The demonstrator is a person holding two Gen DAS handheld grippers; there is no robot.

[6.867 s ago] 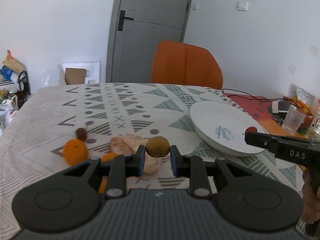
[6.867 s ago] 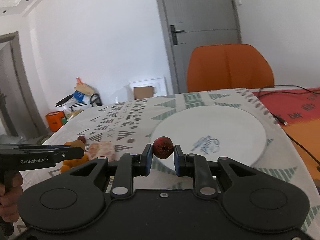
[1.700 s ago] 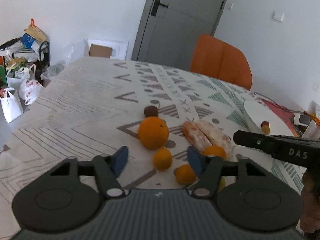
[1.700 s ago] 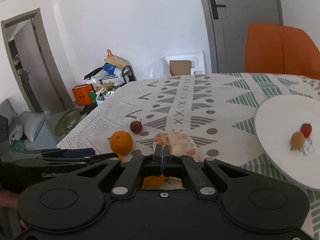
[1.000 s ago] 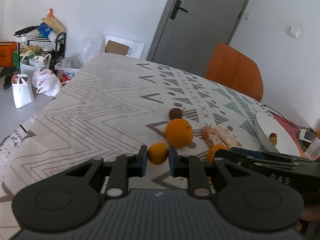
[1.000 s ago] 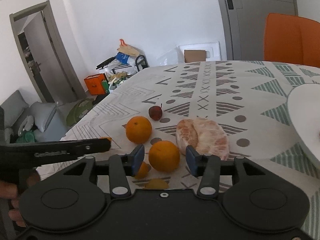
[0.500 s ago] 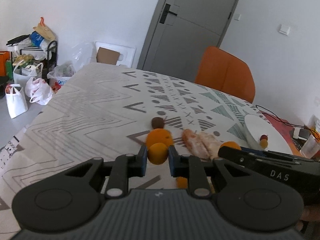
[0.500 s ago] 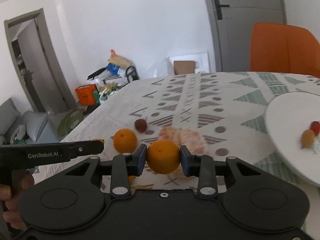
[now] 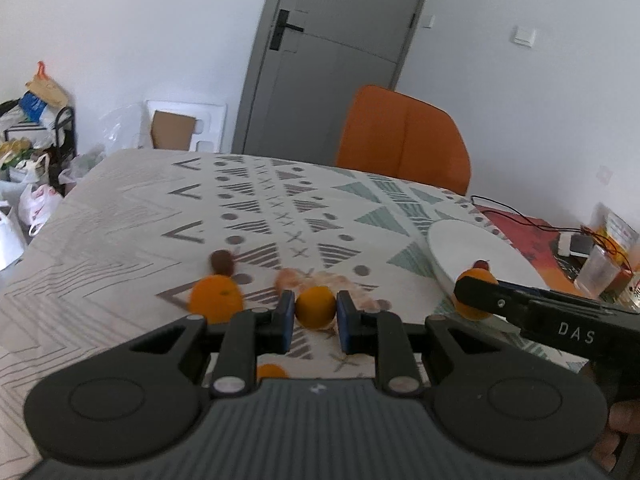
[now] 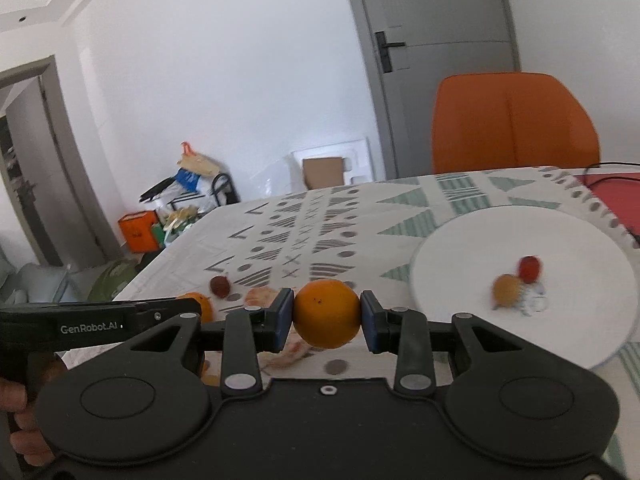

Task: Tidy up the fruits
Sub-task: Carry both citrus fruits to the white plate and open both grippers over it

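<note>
My left gripper is shut on a small orange, held above the patterned tablecloth. My right gripper is shut on a larger orange, held above the cloth, left of the white plate. The plate holds a red fruit and a yellowish-brown fruit. On the cloth lie another orange, a dark red fruit, a peeled citrus and a small orange under my left gripper. The right gripper with its orange shows in the left view by the plate.
An orange chair stands behind the table. A clear plastic cup, cables and packets sit on the red mat at the far right. Bags and a rack stand on the floor at the left.
Both grippers have lifted with their oranges and swung right toward the plate. The plate now looms larger in the right wrist view.
</note>
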